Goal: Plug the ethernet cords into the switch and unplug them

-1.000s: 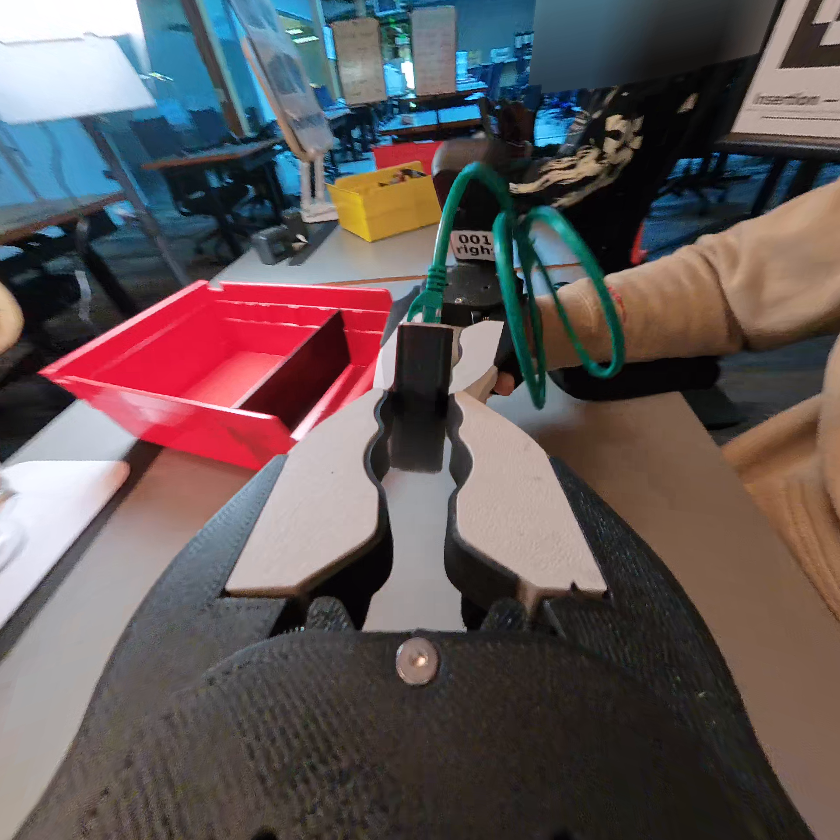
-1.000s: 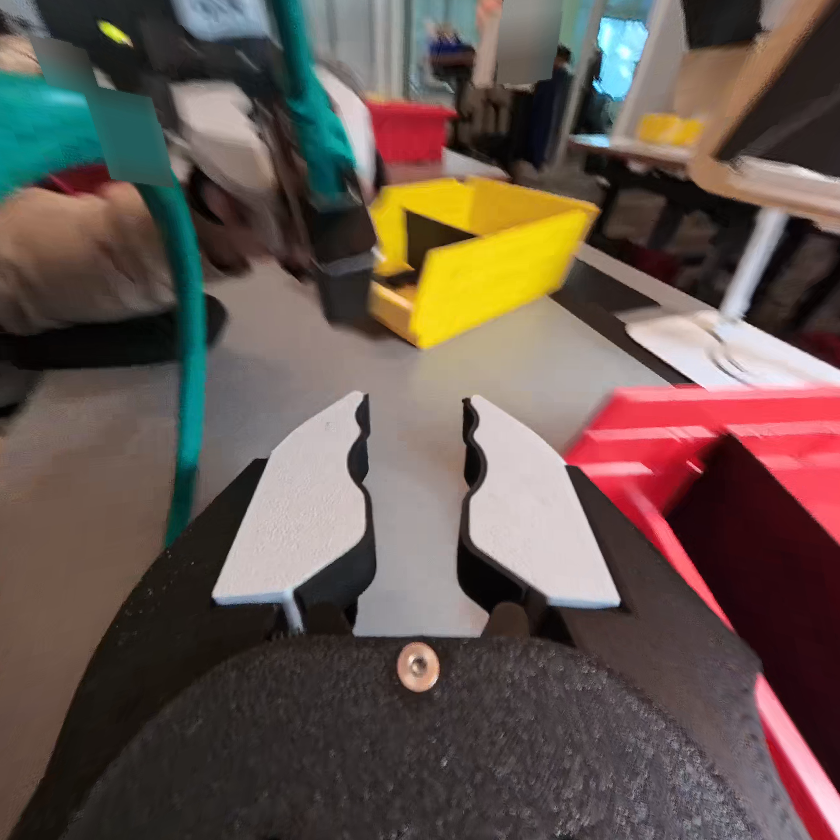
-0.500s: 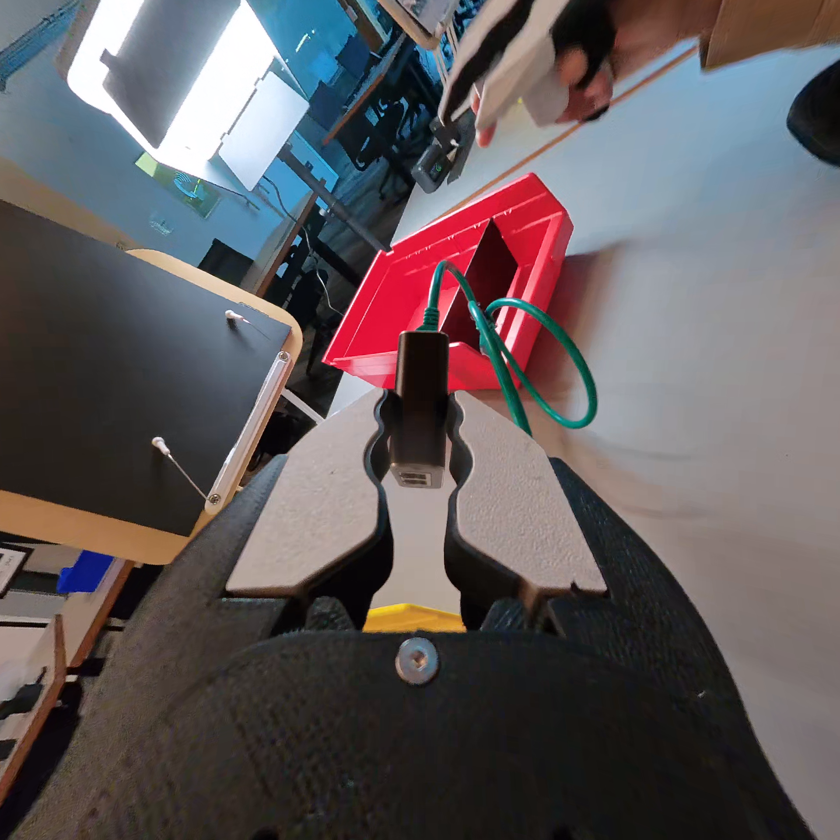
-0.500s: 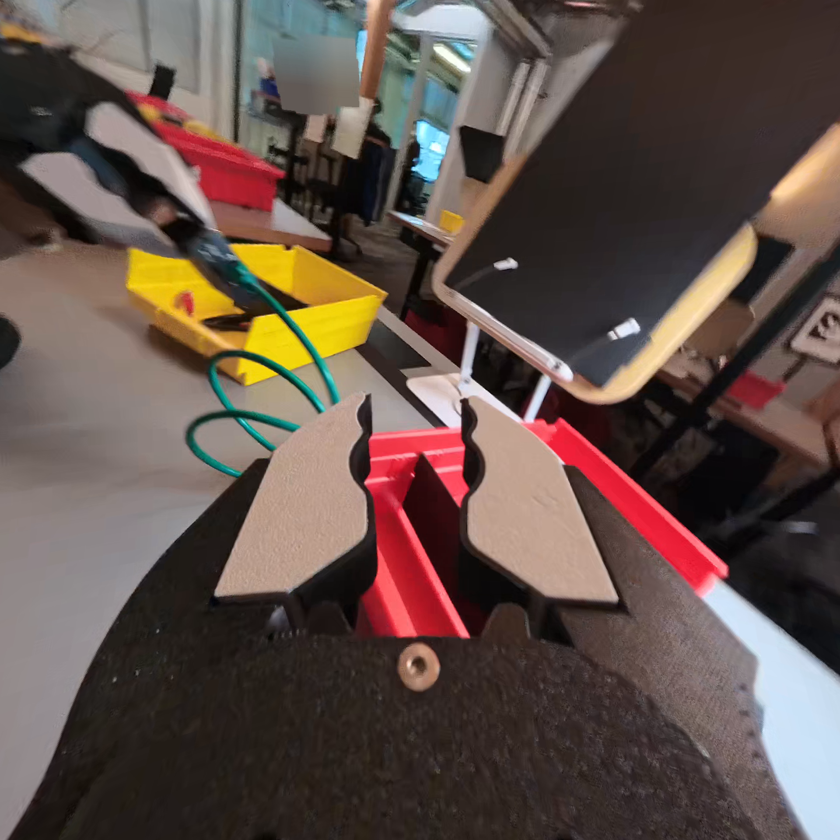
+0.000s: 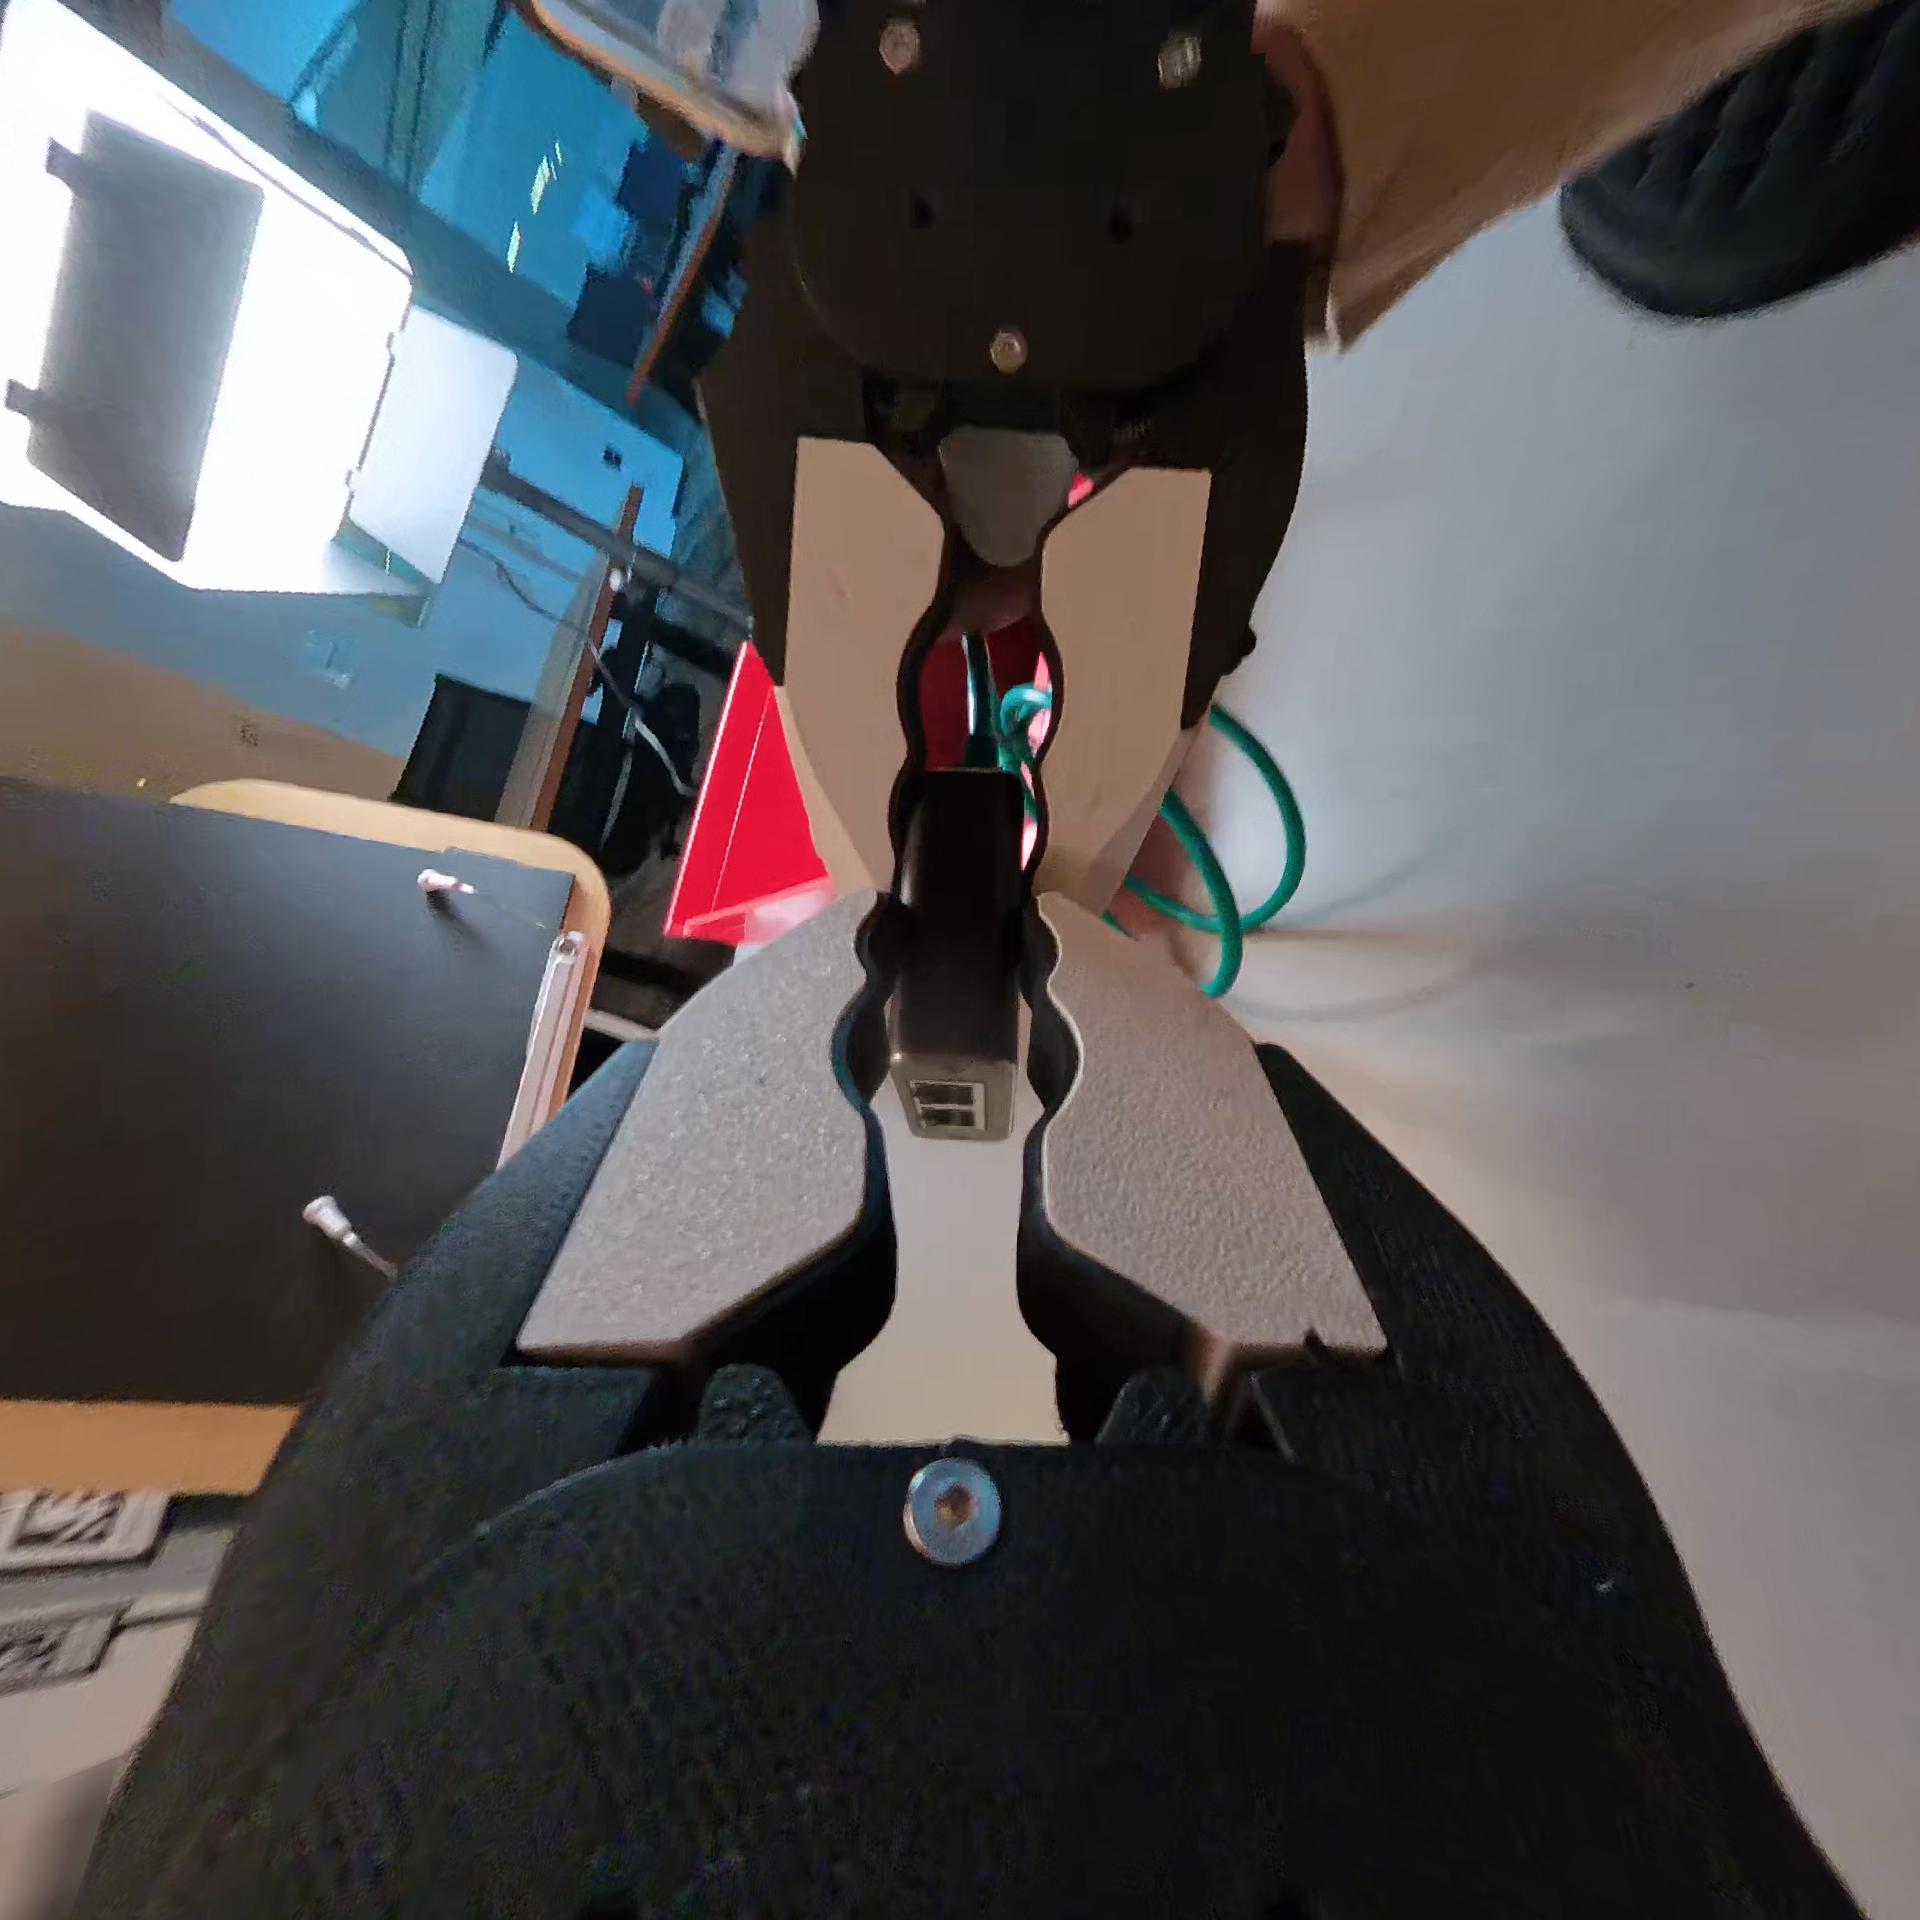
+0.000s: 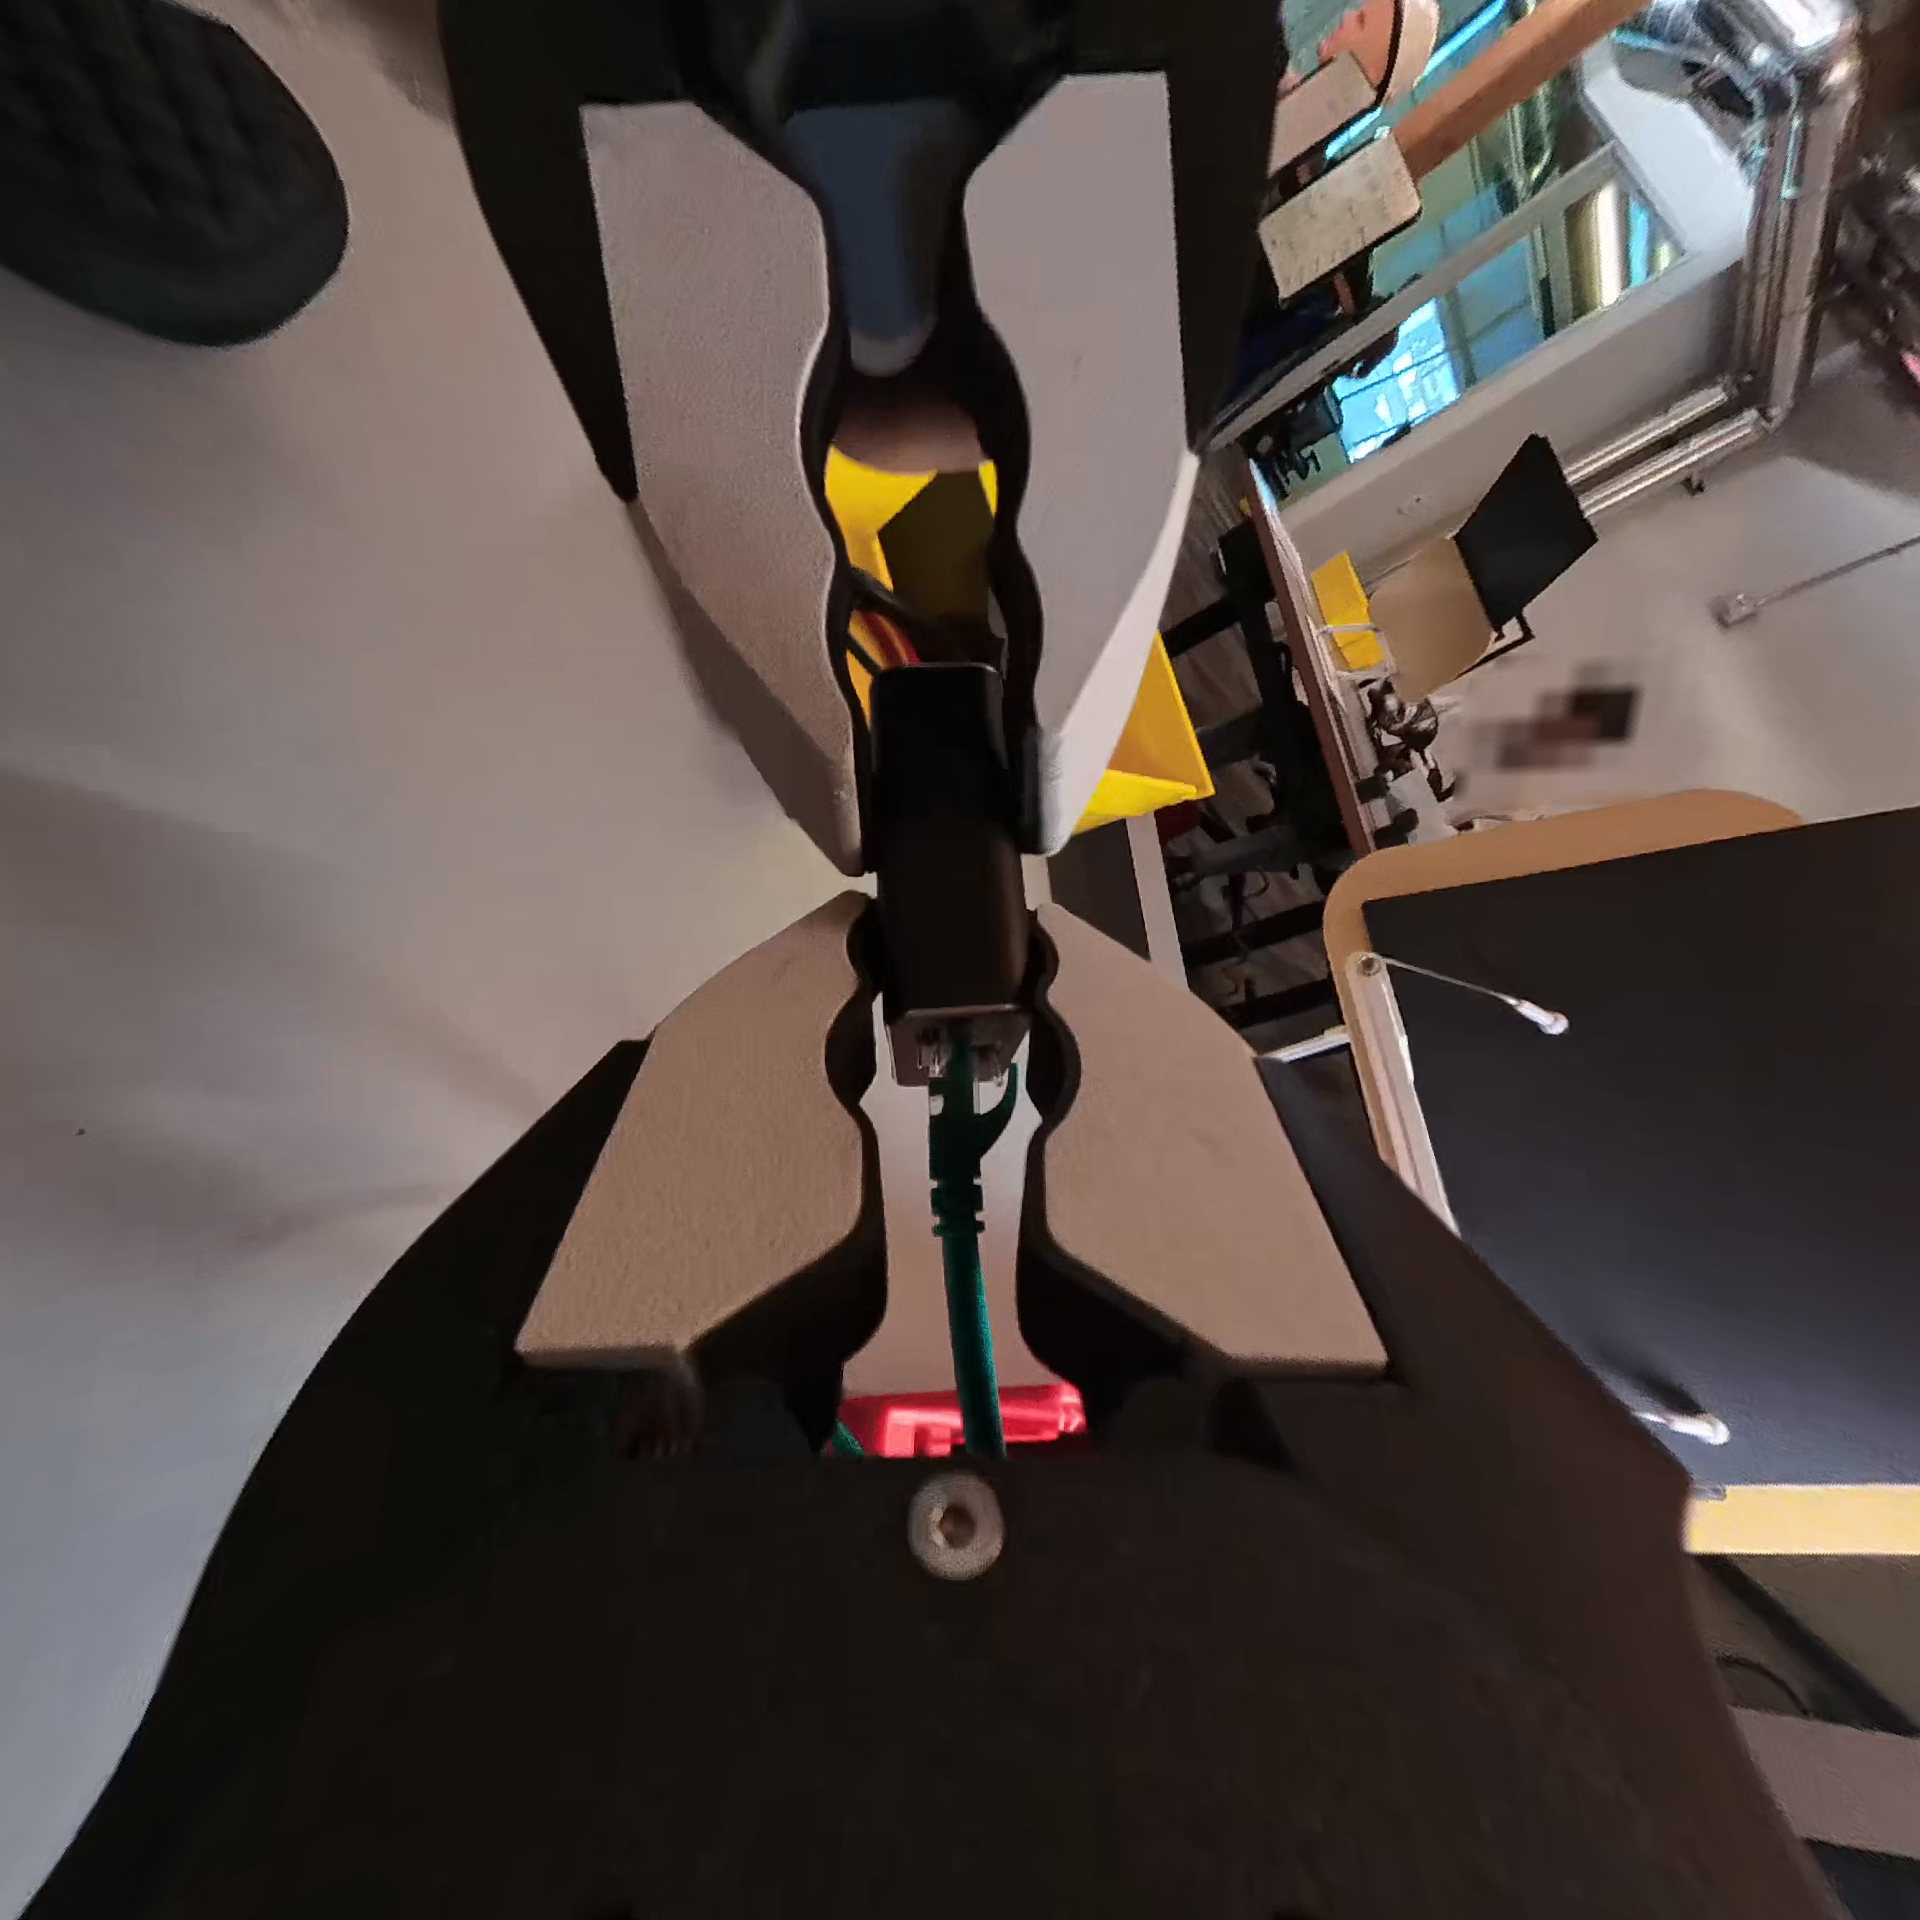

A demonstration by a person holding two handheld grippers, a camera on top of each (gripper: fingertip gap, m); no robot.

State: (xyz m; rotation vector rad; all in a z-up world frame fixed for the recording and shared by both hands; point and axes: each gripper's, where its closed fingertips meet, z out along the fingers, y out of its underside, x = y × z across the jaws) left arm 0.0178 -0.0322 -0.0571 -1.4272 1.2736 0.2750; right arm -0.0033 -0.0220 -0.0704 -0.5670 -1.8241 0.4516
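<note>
Frame centre: left gripper and right gripper both seemingly clamped on black switch, green cord plugged in.

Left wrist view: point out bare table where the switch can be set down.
Free: grey table right of the left claw, from the green cable loop out to the dark pad. Crowded: straight ahead, where the right claw also grips the switch, and left, by the red bin and black board.
</note>
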